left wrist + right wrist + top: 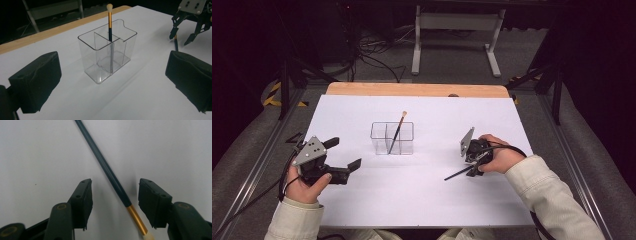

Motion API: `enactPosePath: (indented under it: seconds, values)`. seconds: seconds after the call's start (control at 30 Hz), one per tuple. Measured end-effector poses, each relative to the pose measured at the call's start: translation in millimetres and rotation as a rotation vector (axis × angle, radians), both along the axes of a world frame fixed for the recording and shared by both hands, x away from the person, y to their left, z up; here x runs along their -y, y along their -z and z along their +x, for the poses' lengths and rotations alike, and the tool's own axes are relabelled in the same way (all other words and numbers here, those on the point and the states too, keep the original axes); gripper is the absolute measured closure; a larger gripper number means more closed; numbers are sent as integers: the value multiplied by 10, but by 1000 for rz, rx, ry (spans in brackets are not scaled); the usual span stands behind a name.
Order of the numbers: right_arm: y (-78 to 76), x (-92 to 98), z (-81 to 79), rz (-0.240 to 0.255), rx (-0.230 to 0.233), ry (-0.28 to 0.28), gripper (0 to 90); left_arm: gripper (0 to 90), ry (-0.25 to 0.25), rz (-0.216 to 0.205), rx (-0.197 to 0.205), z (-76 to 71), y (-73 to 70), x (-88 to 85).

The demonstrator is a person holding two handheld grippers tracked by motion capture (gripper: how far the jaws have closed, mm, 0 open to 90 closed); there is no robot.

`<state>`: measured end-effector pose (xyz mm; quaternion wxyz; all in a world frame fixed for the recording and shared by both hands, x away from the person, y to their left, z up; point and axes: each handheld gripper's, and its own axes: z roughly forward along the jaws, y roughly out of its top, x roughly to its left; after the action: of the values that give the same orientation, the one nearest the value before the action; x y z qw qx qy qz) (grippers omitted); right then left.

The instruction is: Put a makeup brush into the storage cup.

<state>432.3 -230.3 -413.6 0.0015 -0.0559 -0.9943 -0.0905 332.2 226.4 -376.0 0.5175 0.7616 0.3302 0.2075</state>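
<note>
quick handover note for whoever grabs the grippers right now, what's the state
Left gripper: open, nothing between its jaws, held near the table left of the clear organizer.
Right gripper: open, jaws straddling a makeup brush that lies flat on the white table; pads not pressing on it.
Done: one makeup brush stands bristles up in the organizer, leaning at its centre divider.
Left: grip the lying brush, lift it, and probably stand it in the organizer too.

White table: organizer, brush
</note>
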Motion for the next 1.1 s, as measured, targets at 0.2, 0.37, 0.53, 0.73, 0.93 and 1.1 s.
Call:
enactPosePath:
  seconds: [0.2,0.37,0.53,0.73,0.93,1.1]
  values:
    - [27,3,-3,-19,-4,-22,545,11,4,9,-1,5,0,5]
    - [33,1,-2,-28,2,-38,612,15,2,-3,-1,3,-1,15]
    - [36,2,7,-36,11,-63,685,18,-2,-12,3,-1,-6,22]
    - [32,-9,-15,-52,13,-88,766,18,-4,-8,3,1,-7,16]
    - [30,-21,-31,-62,3,-107,832,18,-5,-6,5,2,-8,16]
    - [31,-32,-37,-64,-2,-115,833,18,-2,1,0,0,-3,30]
